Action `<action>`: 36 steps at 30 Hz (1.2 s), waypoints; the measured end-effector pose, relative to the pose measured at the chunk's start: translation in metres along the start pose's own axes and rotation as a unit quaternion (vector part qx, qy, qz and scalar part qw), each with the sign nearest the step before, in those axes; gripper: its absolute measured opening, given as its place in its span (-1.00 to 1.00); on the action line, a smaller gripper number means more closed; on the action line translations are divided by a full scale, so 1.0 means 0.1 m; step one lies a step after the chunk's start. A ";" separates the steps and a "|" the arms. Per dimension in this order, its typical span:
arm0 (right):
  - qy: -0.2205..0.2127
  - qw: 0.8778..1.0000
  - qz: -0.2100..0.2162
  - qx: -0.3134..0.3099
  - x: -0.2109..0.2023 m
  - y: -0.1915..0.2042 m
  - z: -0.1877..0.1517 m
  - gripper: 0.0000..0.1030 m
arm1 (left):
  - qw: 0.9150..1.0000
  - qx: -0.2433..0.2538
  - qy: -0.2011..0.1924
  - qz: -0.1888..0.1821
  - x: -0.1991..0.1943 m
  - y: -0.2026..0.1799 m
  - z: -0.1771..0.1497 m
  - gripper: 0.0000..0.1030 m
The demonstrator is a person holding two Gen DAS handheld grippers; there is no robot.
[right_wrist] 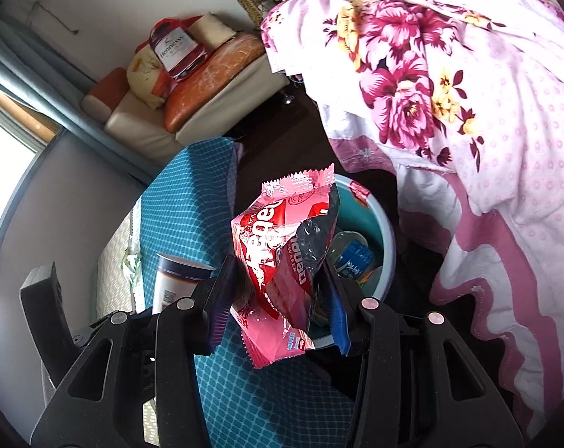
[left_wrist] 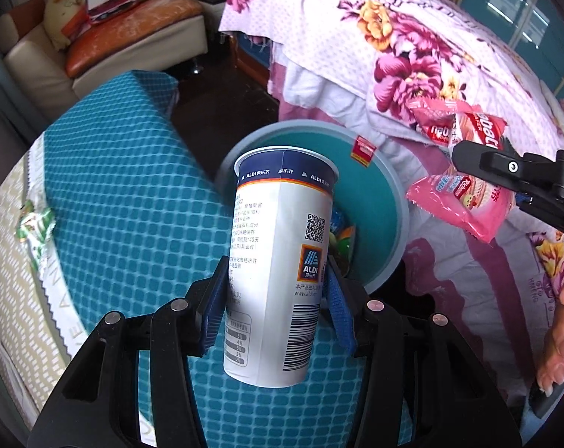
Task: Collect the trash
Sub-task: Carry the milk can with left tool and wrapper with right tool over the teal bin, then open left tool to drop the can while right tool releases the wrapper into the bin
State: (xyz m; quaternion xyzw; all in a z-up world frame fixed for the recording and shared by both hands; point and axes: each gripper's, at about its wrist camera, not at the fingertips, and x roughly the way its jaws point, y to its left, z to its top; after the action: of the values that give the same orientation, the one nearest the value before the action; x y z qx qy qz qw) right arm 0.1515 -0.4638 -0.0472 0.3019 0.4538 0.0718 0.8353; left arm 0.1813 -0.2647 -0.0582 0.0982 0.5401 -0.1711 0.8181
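Clamped between the blue pads of the left gripper [left_wrist: 274,298]: one tall white ALDI cup [left_wrist: 278,261], upright, carried above the teal checked cloth [left_wrist: 125,194]. Pinched in the right gripper [right_wrist: 278,298]: two crumpled pink wafer wrappers [right_wrist: 282,261], bunched together, one hanging lower than the other. Both loads in mid-carry, poised near the rim of one round teal bin [left_wrist: 390,190] on the dark floor, between the cloth-covered surface and the bed.

Step in hand, by the look of it: bringing picked-up trash to the bin for the drop. Next move likely to call for shifting each load squarely over the opening before spreading the jaws, cup first or wrappers first, so that nothing lands on the rim or the floor; light wrappers apt to drift or cling to a pad.

Already inside the bin: a plastic bottle with a blue label [right_wrist: 352,257] and some colourful packaging, number unclear. Still to collect: one green-and-white wrapper [left_wrist: 35,231] lying on the cloth's pale edge, well apart from the bin.

Farther off: a flowered pink quilt [left_wrist: 412,56] over the bed, and one cream sofa [left_wrist: 106,56] with orange cushions and a red bag.
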 end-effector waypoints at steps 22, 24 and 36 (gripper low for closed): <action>0.028 0.999 -0.033 -0.001 0.29 -0.02 0.05 -0.18 | 0.999 -0.034 -0.012 0.006 0.14 0.16 0.15 0.70; 0.030 0.999 -0.035 -0.003 0.32 0.00 0.06 -0.18 | 0.999 -0.041 -0.014 0.004 0.11 0.20 0.15 0.71; 0.044 0.998 -0.043 -0.016 0.43 0.15 0.01 -0.18 | 0.997 -0.080 -0.014 0.002 0.04 0.52 -0.01 0.76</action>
State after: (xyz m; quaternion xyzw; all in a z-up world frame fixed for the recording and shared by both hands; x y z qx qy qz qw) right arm 0.1796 -0.4354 -0.0692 0.2651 0.5012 0.0563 0.8218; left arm 0.2016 -0.2168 -0.0632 0.0311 0.5400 -0.1273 0.8314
